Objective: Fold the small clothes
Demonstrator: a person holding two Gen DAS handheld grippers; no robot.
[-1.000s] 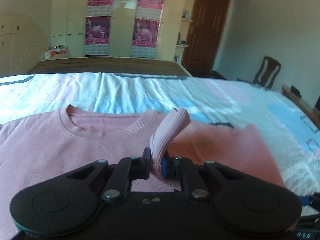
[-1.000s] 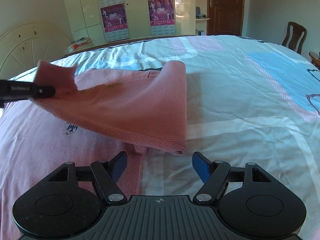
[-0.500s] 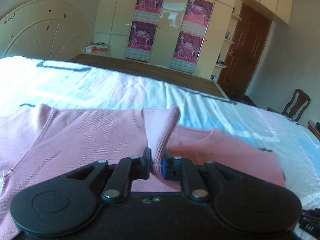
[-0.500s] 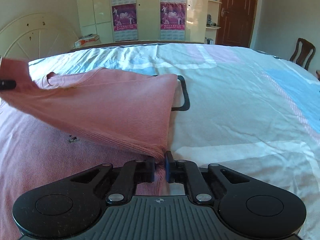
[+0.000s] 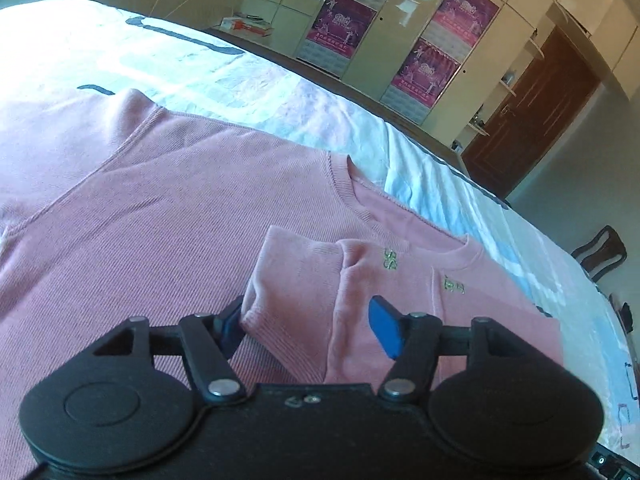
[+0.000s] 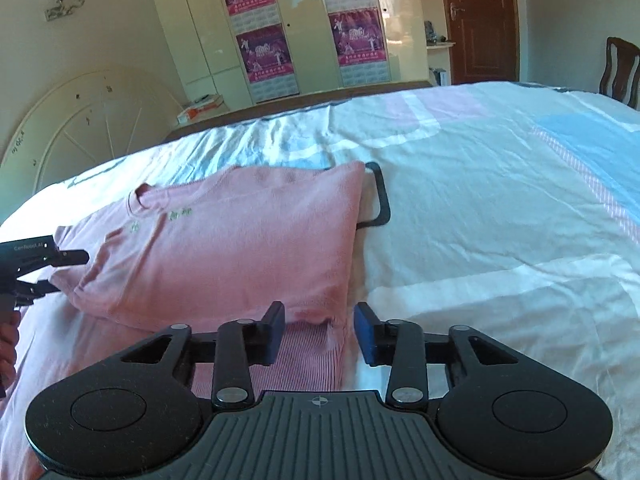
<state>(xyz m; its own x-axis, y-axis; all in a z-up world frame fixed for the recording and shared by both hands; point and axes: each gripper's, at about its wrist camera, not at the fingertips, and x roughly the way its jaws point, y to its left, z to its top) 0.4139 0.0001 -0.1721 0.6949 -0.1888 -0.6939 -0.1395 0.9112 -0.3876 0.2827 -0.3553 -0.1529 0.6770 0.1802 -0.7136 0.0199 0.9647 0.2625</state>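
A pink sweater (image 5: pixel 160 220) lies flat on the bed, with its right side and sleeve folded over the chest (image 6: pixel 240 240). The sleeve cuff (image 5: pixel 296 304) rests on the sweater between the fingers of my left gripper (image 5: pixel 308 326), whose jaws are opening and no longer pinch it. That gripper also shows at the left edge of the right wrist view (image 6: pixel 40 268), at the fold's end. My right gripper (image 6: pixel 320 332) hovers over the folded lower edge; its jaws are opening, with a small bump of cloth between the pads, not pressed.
The bed sheet (image 6: pixel 480 200) is white with pink and blue blocks and spreads wide to the right. A rounded headboard (image 6: pixel 80 120), a wardrobe with posters (image 6: pixel 304 28), a brown door (image 6: pixel 480 20) and a wooden chair (image 6: pixel 620 68) stand beyond the bed.
The left gripper carried the cuff across the sweater, laid it down and let go. The right gripper shut on the fold's lower edge, then released it. The raised fold now lies flat.
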